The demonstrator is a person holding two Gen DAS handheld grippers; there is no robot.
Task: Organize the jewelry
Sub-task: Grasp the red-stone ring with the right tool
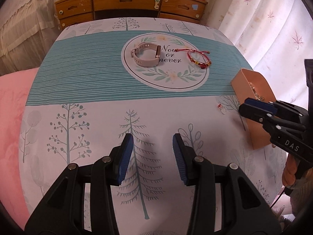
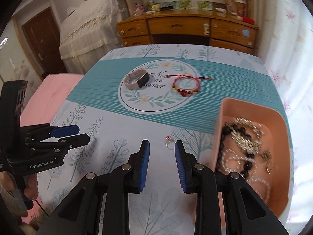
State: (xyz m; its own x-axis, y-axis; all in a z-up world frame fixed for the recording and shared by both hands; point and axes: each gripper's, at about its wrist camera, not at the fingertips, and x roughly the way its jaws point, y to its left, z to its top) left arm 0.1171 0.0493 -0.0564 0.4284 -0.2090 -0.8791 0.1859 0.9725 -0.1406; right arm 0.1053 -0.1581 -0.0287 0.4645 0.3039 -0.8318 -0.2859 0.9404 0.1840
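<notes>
The left gripper [image 1: 153, 158] hovers above the surface [image 1: 78, 90], which is covered by a cloth printed with trees and a teal striped band. Its jaws stand wide apart and hold nothing; only the printed cloth shows between the blue pads [image 1: 125, 160].

The right gripper [image 2: 162, 165] is low over the front right part of the surface, just beside the left wall of the peach tray [image 2: 281, 117]. Its jaws are also parted, somewhat narrower than the left pair, and empty. A small ring [image 2: 168, 142] with a red stone lies on the cloth just ahead of the jaw tips, roughly in line with the gap; no contact is visible.

The tray contains a black bead strand [image 2: 225, 137], a silver chain piece [image 2: 244, 137] and a clear bead strand [image 2: 234, 160], tangled together.

On the round printed emblem at the far middle of the surface lie a beige-strapped watch [image 2: 136, 81] and, just beside it to the right, a red cord bracelet [image 2: 185, 87] with beads. Both are well apart from either gripper
</notes>
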